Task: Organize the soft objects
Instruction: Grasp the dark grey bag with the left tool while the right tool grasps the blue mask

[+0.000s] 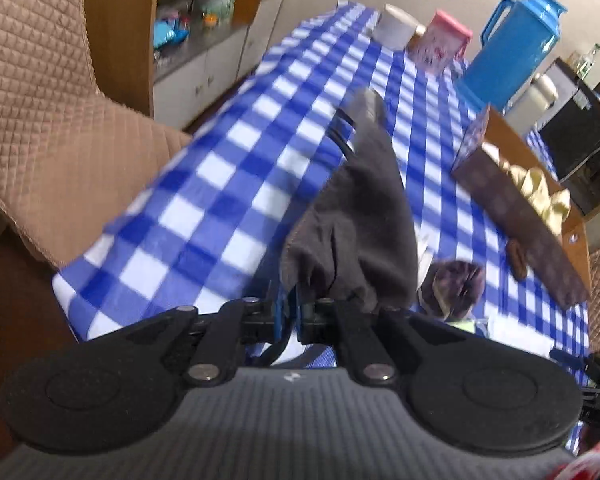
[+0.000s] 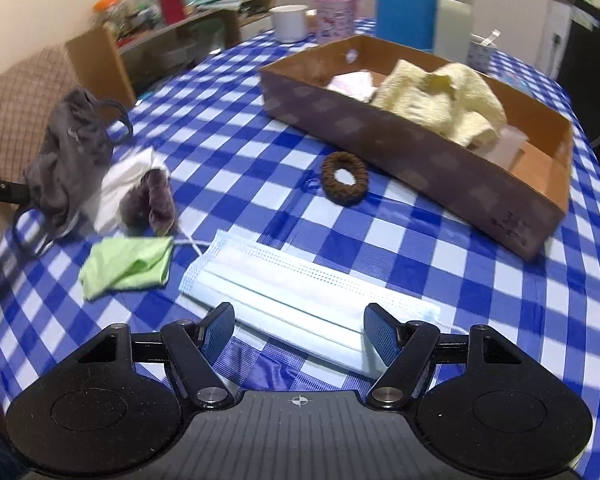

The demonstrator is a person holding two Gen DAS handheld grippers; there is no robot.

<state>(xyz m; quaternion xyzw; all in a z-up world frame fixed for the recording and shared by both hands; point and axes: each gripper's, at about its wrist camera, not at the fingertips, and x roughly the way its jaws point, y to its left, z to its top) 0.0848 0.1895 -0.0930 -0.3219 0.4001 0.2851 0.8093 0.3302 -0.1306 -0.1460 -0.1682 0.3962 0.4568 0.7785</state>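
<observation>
Cloth first: the left gripper (image 1: pixel 296 304) is pinched tight on a gray cloth mask (image 1: pixel 364 220), lifted off the table (image 2: pixel 300 208). The box (image 2: pixel 420 148) sits far ahead and to its right. The right gripper (image 2: pixel 300 336) is wide apart, holding nothing, over a blue face mask (image 2: pixel 300 296) lying sideways.

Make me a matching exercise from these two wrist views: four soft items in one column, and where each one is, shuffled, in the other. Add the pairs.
Items:
1. grey cloth mask
2. yellow towel
3. brown scrunchie
4. pale blue surgical mask

Places:
A. inside the cardboard box
B. on the tablecloth, just outside the box's near wall
C. pinched by the left gripper
D. flat in front of the open right gripper

Pairs: 1-C, 2-A, 3-B, 4-D
</observation>
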